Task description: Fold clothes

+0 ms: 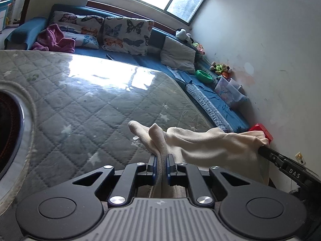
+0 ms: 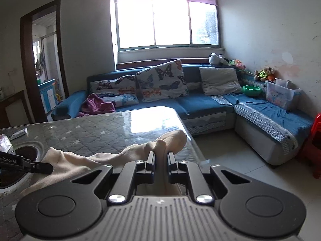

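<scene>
Sofa: the blue corner sofa [image 2: 202,102] with butterfly-print cushions [image 2: 162,80] stands behind your work area.
Desk: the grey quilted, star-patterned desk [image 1: 84,100] under a glossy top lies in front of you.
Garment: the cream fleece garment [image 1: 202,142] hangs stretched between your two claws above the desk's near edge.
Left claw: your left claw [image 1: 161,165] is clamped on a bunched fold of the garment.
Right claw: your right claw [image 2: 161,163] is pinched on the garment's other end.

Ahead of us the quilted surface [image 1: 90,100] lies bare to its far edge. On our left a round recess [image 2: 26,152] interrupts it, and beyond stands the blue sofa [image 2: 200,102].
</scene>
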### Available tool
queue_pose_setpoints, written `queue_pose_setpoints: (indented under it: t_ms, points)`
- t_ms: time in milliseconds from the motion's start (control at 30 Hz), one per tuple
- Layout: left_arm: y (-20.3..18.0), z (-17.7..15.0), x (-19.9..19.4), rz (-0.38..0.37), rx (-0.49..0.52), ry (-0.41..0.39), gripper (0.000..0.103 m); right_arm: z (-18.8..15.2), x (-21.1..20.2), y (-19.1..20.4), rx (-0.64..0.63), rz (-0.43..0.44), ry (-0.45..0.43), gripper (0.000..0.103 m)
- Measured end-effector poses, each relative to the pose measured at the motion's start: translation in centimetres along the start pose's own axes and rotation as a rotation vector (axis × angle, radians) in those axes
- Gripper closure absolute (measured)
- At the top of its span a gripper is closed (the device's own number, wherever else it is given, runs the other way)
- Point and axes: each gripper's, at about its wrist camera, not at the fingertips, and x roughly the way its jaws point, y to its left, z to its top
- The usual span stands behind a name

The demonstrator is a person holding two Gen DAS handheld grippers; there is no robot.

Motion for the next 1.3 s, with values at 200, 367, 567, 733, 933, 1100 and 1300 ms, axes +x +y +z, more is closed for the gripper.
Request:
queue_pose_setpoints:
  t_ms: [200,367,567,733,933,1100,1300]
  points:
    - [-1.3,0.5,1.0,0.015,0.044,0.0,0.093,-0.1,0.6,-0.9,0.011,-0.017,0.005,0.093]
    - [-1.8,0.2,1.8,0.035,0.07,0.011,0.093,-0.1,1.7,-1.1,0.013,-0.024,0.022,0.093]
    - [-1.8,-0.1,2.5,0.044,0.079,0.031,0.093,-0.7,2.7,-1.3,0.014,-0.034,0.046,0.093]
    - [-1.9,-0.4,2.8,0.051,0.089,0.044,0.093,-1.3,3.5,-1.6,0.018,-0.043,0.071,0.093]
    - [-2.1,-0.9,3.2,0.062,0.104,0.057,0.093,-1.7,4.1,-1.9,0.015,-0.053,0.098,0.093]
    - [-2.3,-1.2,3.4,0.073,0.117,0.064,0.093,-1.9,4.5,-2.0,0.011,-0.062,0.124,0.093]
    - [-2.7,-1.3,3.5,0.081,0.141,0.059,0.093,-2.0,4.5,-2.0,0.004,-0.07,0.143,0.093]
